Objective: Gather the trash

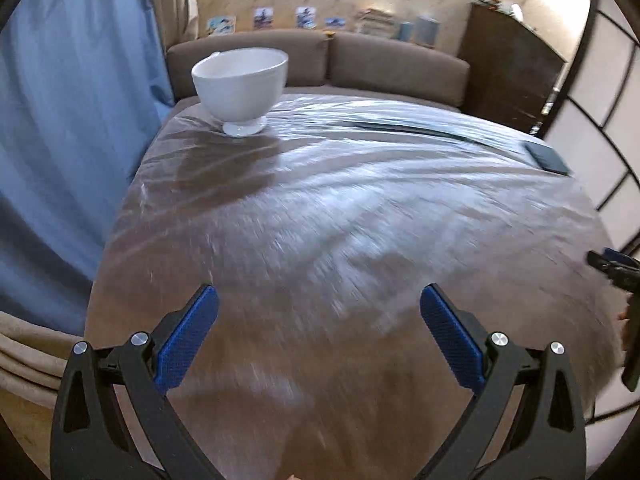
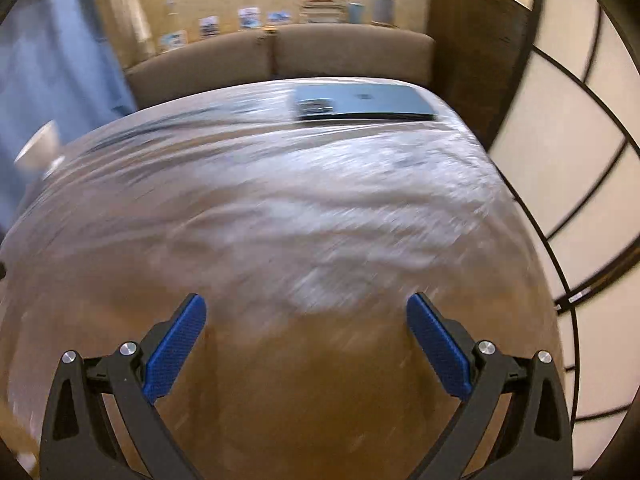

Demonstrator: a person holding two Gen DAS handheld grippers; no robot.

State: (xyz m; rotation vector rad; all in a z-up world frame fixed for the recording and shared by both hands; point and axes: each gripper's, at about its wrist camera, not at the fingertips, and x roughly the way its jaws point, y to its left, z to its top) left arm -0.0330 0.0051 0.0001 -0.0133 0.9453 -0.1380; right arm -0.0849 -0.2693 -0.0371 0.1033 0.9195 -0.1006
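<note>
Jaws of left gripper (image 1: 319, 297) and right gripper (image 2: 306, 305) spread wide, empty; bowl (image 1: 241, 87) well beyond.

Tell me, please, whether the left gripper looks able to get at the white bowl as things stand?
Probably yes: the left gripper is open and empty, and only bare table lies between it and the white bowl.

A home living room: a brown upholstered sofa (image 1: 320, 56) stood behind a surface (image 1: 340, 240) wrapped in clear plastic film, small photographs (image 1: 264, 17) were pinned to the patterned beige wall, blue curtains (image 1: 72, 120) hung at one side, and a dark wooden cabinet (image 1: 508, 60) filled the corner beside a panelled sliding door (image 2: 580, 120).
</note>
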